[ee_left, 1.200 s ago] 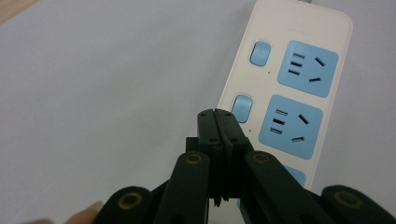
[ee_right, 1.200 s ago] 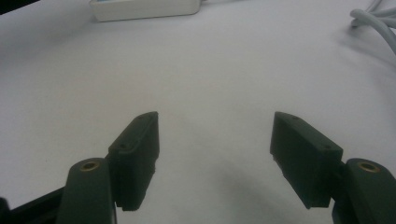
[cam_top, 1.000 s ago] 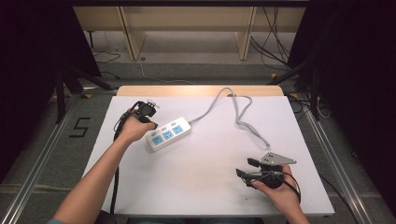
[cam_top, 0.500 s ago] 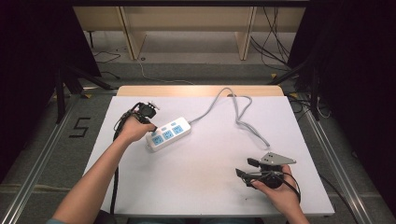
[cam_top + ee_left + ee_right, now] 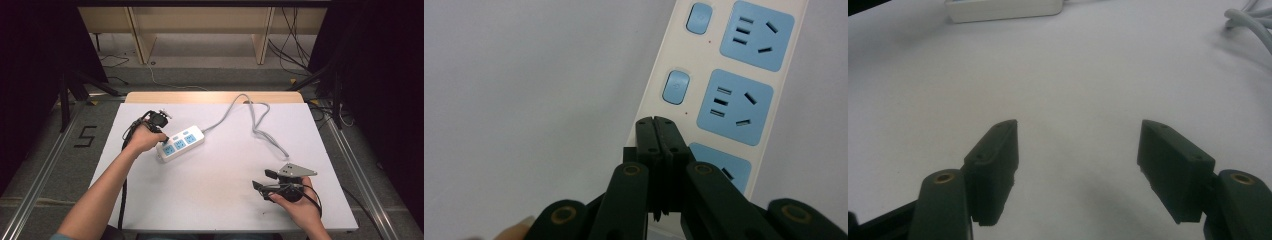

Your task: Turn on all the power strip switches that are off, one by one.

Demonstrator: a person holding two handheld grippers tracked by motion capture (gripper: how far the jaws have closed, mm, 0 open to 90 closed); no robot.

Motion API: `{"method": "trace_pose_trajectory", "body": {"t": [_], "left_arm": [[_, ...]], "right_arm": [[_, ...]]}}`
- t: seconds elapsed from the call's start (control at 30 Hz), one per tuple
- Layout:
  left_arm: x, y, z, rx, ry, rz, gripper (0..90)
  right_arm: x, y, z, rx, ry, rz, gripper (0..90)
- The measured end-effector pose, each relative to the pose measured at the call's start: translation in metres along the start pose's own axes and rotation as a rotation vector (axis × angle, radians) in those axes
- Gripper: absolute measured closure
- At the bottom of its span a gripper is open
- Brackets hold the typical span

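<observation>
The power strip (image 5: 180, 143) lies on the left half of the white table (image 5: 215, 195), slanted, with its grey cord (image 5: 260, 127) running from its far end toward the back edge and looping down the right side. It is white with three pale blue sockets and a small blue button beside each; in the left gripper view two sockets (image 5: 734, 106) and two buttons (image 5: 675, 86) show in full, a third socket only in part. The buttons carry a faint power symbol, and a tiny red dot sits by each. No brand name or other writing on the strip can be read.

The left gripper (image 5: 657, 131) has its jaws pressed together with nothing between them, their tips over the near end of the strip on the button side, just below the second button. Whether the tips touch the casing cannot be told. In the high view the left hand (image 5: 142, 139) sits at that same end of the strip.

The right gripper (image 5: 263, 186) rests well apart, near the front right of the table, held in the right hand (image 5: 297, 207). Its jaws stand wide and hold nothing, with bare table surface between them.

On the floor left of the table a black mark reading "5" (image 5: 85, 136) is visible.
</observation>
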State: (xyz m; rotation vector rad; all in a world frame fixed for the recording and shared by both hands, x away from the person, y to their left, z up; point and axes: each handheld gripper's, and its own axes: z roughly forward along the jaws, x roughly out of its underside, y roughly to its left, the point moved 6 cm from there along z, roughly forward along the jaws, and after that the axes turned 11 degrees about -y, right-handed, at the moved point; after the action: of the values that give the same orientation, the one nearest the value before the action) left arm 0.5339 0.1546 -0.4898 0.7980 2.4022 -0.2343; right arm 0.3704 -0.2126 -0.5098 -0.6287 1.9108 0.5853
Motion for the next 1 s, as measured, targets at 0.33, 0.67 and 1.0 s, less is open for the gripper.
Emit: {"method": "trace_pose_trajectory", "body": {"t": [0.33, 0.67, 1.0], "left_arm": [[0.0009, 0.0009, 0.0013, 0.008, -0.003, -0.016, 89.7], [0.0014, 0.0014, 0.0018, 0.009, 0.006, -0.032, 89.8], [0.0022, 0.0000, 0.0027, 0.011, 0.019, -0.018, 90.0]], "right_arm": [[-0.0002, 0.0001, -0.0009, 0.001, 0.002, -0.001, 33.9], [-0.0004, 0.0001, -0.0016, 0.002, -0.002, -0.004, 33.9], [-0.0002, 0.0003, -0.0018, 0.001, -0.002, -0.006, 33.9]]}}
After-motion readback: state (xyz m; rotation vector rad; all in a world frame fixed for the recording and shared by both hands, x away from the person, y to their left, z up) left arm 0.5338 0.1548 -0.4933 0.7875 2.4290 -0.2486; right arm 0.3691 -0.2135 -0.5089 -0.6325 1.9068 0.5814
